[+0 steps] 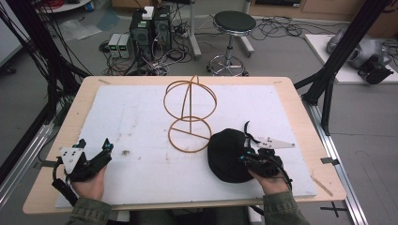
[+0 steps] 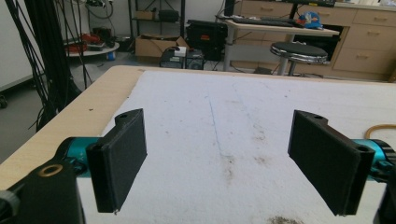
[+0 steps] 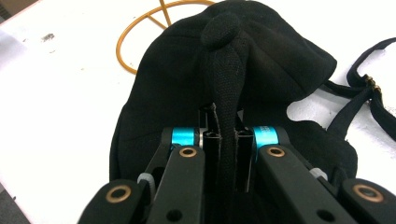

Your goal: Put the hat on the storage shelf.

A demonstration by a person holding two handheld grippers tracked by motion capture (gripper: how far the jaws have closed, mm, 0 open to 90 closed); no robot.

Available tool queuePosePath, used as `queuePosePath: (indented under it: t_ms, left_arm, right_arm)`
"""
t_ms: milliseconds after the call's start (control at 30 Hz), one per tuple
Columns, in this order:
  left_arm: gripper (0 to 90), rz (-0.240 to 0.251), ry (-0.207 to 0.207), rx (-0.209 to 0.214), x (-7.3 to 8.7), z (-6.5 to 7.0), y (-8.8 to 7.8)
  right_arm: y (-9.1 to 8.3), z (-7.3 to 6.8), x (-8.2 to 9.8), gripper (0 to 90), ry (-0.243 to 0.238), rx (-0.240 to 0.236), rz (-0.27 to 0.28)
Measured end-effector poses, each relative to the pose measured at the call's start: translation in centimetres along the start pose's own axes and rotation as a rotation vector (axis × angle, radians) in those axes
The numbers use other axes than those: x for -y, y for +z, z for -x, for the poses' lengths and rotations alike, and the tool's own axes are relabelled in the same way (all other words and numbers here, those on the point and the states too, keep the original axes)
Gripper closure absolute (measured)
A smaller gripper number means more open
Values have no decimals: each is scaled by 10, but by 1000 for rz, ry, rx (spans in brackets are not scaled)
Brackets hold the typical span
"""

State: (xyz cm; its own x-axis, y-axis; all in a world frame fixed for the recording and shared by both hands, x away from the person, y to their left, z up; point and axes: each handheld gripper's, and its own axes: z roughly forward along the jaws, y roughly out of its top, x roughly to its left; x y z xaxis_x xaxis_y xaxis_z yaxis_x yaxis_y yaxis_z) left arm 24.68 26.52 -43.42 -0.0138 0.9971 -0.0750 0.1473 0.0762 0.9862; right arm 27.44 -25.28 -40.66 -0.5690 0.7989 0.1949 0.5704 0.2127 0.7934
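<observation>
High view: I see a wooden table [image 1: 281, 89] covered by a white mat [image 1: 141, 126], with my 2 grippers near its front edge.
Left gripper [image 2: 219, 163]: I hold it at the front-left of the mat; its 2 jaws are spread wide with nothing between them, bare mat showing in the gap.
Left hand [image 1: 89, 185]: it grips the tool from below, sleeve at the table's edge.
Right gripper [image 3: 223, 140]: its jaws are pressed onto a raised fold of the black hat [image 3: 261, 60], pinching the fabric between them.
Black hat position: it lies on the mat at front-right, its left edge touching the base ring of the wire stand [image 1: 190, 117].
Hat strap [image 3: 369, 93]: a thin black strap with a small buckle trails off the hat's far side onto the mat.
Wire stand: gold-coloured, upright near the mat's centre, a flat ring at the bottom and crossed hoops on top.
Mat marks: a small brown speck [image 1: 125, 152] sits just beside the left gripper's tips.
Beyond the table: a black stool [image 1: 233, 23] and computer boxes [image 1: 150, 28] stand on the floor among cables.
</observation>
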Motion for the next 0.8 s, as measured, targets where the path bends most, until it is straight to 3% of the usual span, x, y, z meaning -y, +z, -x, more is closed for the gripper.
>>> queuePosePath:
  t_ms: [433, 633, 800]
  left_arm:
    - [198, 5, 3, -2, 0, 0, 0]
    - [197, 8, 0, 1, 0, 0, 1]
    - [197, 5, 3, 1, 0, 1, 0]
  right_arm:
    - [0, 2, -1, 870, -23, 5, 27]
    - [-3, 6, -4, 869, -39, 26, 128]
    - [1, 13, -9, 869, -37, 28, 166]
